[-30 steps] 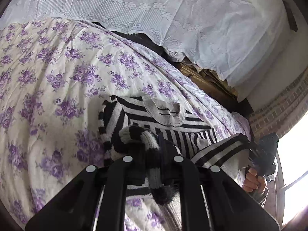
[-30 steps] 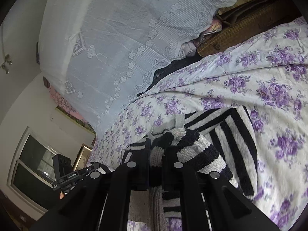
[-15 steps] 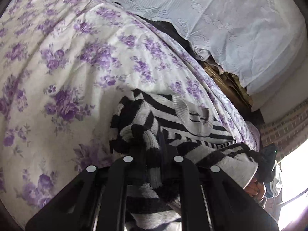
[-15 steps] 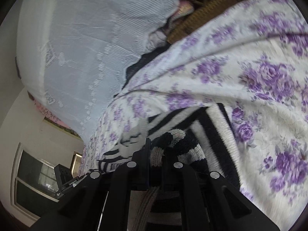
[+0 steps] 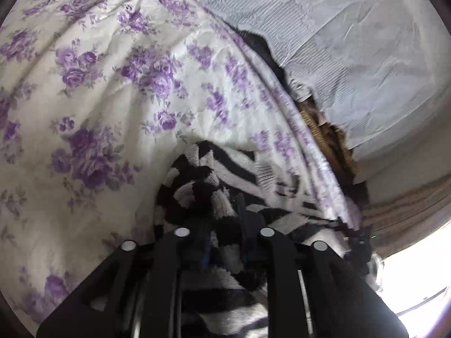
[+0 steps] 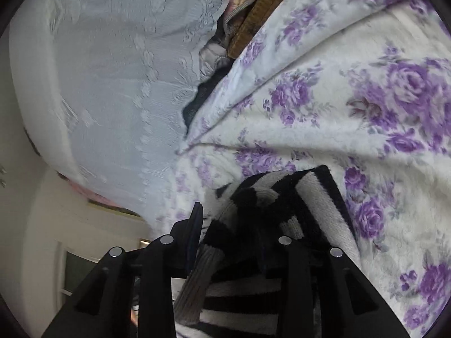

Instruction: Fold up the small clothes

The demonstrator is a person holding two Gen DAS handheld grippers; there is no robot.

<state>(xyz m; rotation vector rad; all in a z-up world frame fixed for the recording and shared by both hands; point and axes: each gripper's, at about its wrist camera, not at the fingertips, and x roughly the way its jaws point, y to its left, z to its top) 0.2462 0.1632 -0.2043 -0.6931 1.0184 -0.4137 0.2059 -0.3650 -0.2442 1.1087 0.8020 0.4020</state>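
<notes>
A black-and-white striped knit sweater [image 5: 225, 163] lies bunched on the purple-flowered bedspread [image 5: 112, 84]. My left gripper [image 5: 225, 217] is low over it, and its jaws are just opening with a thick fold of the knit still pinched between them. In the right wrist view the same sweater [image 6: 318, 197] sits on the bedspread [image 6: 338, 112]. My right gripper [image 6: 229, 217] has its jaws opening, with a clear gap. The knit lies loose between them and hides the right finger.
A white lace cover [image 5: 352, 42] [image 6: 98, 70] hangs over something tall behind the bed. Dark clothing [image 5: 259, 42] and a brown woven thing [image 5: 318, 129] fill the gap between bed and cover. A bright window [image 5: 417, 281] is at the far right.
Both grippers have sunk toward the bed, bringing the held sweater down onto the bedspread. The right jaws have spread apart; the left jaws have parted slightly.
</notes>
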